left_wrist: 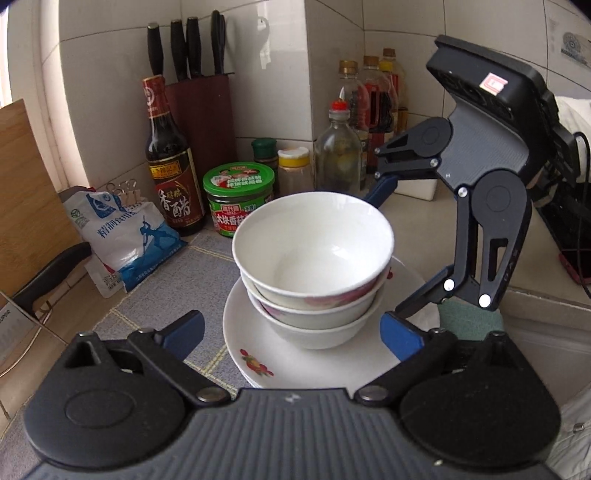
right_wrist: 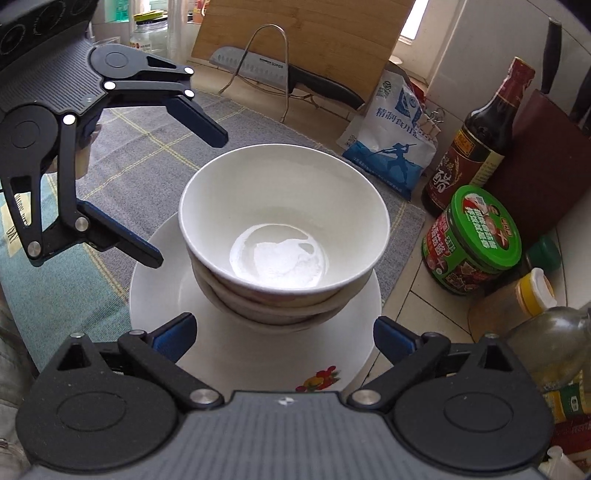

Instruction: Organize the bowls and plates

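Three white bowls sit nested in a stack on a white flower-printed plate, which lies on a grey checked mat. My left gripper is open just in front of the stack, its blue pads apart and touching nothing. My right gripper hangs open at the stack's right side, one finger behind the bowls and one over the plate rim. In the right wrist view, the bowls and plate lie ahead of the open right gripper. The left gripper stands open at the left.
A vinegar bottle, a green-lidded jar, a salt bag, a knife block and several oil bottles crowd the tiled back wall. A knife rests on a wire rack before a wooden board.
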`<state>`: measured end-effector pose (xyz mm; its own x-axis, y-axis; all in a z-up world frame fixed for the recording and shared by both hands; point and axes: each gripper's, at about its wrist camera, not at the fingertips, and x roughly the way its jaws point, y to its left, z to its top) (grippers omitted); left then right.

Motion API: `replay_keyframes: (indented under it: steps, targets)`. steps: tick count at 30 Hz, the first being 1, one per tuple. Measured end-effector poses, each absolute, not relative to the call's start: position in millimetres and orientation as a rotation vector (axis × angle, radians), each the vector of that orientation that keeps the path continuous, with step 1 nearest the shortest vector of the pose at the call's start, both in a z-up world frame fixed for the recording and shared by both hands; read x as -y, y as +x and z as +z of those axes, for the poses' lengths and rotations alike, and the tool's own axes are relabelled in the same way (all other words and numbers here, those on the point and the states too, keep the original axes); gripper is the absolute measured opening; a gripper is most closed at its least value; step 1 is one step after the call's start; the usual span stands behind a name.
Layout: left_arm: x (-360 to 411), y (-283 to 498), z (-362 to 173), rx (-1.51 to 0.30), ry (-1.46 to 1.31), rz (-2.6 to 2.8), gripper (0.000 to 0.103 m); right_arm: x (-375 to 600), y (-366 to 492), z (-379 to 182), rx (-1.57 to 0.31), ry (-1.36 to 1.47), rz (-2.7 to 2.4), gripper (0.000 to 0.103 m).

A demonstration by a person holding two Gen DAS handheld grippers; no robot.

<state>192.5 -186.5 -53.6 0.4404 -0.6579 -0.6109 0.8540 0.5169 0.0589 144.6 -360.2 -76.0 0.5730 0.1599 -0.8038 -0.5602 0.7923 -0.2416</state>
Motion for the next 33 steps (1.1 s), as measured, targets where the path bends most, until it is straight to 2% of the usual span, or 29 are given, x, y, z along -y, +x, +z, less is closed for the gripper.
replay_keyframes:
  steps: [7,15,21,33]
  targets:
    - [153.5,171.9,-31.2,-0.493,0.277,-0.894,0.102,336.6,113.5,-54.1,-0.827,-0.401,0.195,0.103]
    - [131.3,124.8,-12.0,-0.347,0.259,-0.661,0.102,299.8,62.5,-38.5,-0.722,-0.139,-0.152,0.103]
    - [120.9,98.6,0.7,-0.402,0.240,-0.627,0.102,278.4,25.0,-43.0,-0.705,0.018,-0.364,0.103]
    - [113.8,71.9,25.6,-0.508,0.246,-0.518,0.102,251.2,-24.7,-23.8,-0.612,0.063,-0.460,0.103]
